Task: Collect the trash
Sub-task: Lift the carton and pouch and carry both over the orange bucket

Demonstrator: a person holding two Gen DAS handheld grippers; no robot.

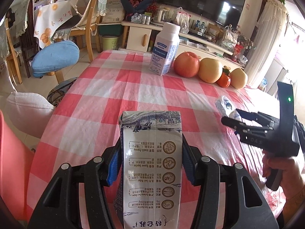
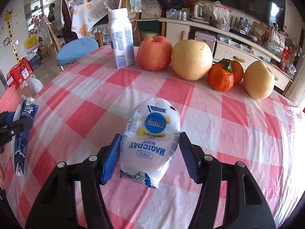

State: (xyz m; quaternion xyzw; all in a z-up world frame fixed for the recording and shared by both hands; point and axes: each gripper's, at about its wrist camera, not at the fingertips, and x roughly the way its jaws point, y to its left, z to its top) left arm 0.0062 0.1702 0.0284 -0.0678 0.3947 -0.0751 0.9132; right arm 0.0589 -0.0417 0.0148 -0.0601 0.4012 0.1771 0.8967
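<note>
Gripping a flattened milk carton (image 1: 151, 164) between its blue pads, the left gripper (image 1: 151, 164) holds the blue-and-white pack upright over a table (image 1: 114, 99) spread with a pink-and-white checked plastic cloth. Both pads press flat on the carton's narrow sides, the jaws at a middling width set by the pack itself.

At three o'clock in the left wrist view the right gripper (image 1: 231, 117) reaches in, a person's hand (image 1: 280, 169) on its handle. Its own camera shows the right gripper (image 2: 149, 150) around a white MAGICDAY yogurt pouch (image 2: 150, 141), which lies on the cloth with its crimped end toward the camera. The left pad touches the pouch's side; the right pad sits at its other edge, and whether it presses there cannot be told. The jaws stand about half open.

At the far edge of the table, around twelve o'clock in the right wrist view, a white capped milk bottle (image 2: 121, 40) stands upright beside a red apple (image 2: 154, 52), a large yellow pear (image 2: 191, 60), two mandarins (image 2: 221, 79) and a smaller pear (image 2: 259, 79) in a row. In the same view the held carton (image 2: 23, 131) shows at nine o'clock, clear of the pouch.

Behind the table stand a blue cushioned chair (image 1: 56, 57), a cluttered white sideboard (image 1: 202, 40) and a dark television (image 1: 200, 0).
</note>
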